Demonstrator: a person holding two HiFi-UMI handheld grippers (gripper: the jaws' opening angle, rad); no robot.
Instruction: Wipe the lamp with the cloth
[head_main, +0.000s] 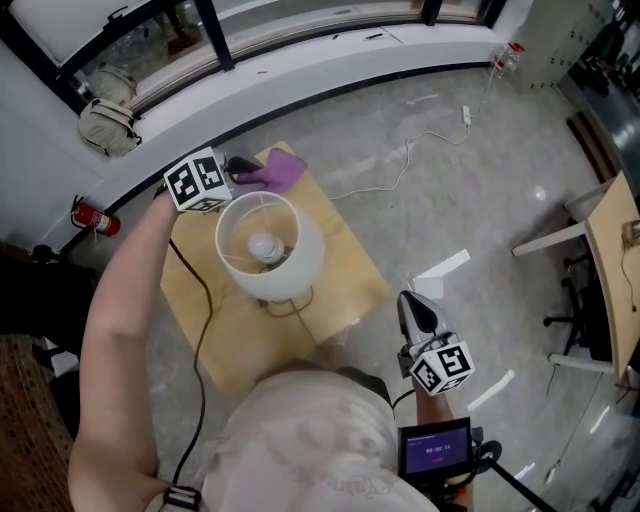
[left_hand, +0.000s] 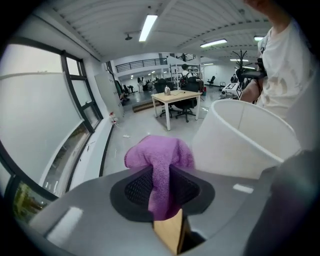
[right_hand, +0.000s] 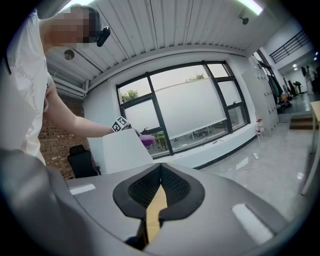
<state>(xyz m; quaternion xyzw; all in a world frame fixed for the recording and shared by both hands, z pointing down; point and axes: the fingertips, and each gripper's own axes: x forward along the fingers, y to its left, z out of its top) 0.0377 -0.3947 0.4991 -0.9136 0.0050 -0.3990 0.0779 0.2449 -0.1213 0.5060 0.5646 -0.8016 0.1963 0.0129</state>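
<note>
Right now, in the head view, your left gripper (head_main: 243, 172) is pinching the purple cloth (head_main: 282, 170) just behind the white lamp (head_main: 268, 245), over the far edge of the small wooden surface (head_main: 345, 270). A black cable (head_main: 197, 330) is trailing across that surface to the left of the lamp, and a white cord (head_main: 400, 170) is lying on the floor beyond. Your right gripper (head_main: 411, 300) is hanging off the surface's near right corner, well apart from the lamp.

In the left gripper view, the jaws are pressing on a fold of the cloth (left_hand: 159, 152), which is bunching above them. The lamp (left_hand: 240, 137) is rising just to the right, and a desk (left_hand: 176, 97) is standing far off.

In the right gripper view, the jaws of the right gripper (right_hand: 160, 172) are meeting at the tips, gripping nothing. The lamp (right_hand: 120, 150) is blocking most of your left arm's gripper: only its marker cube (right_hand: 120, 124) and a bit of cloth (right_hand: 146, 140) are showing, against the window (right_hand: 190, 110).
</note>
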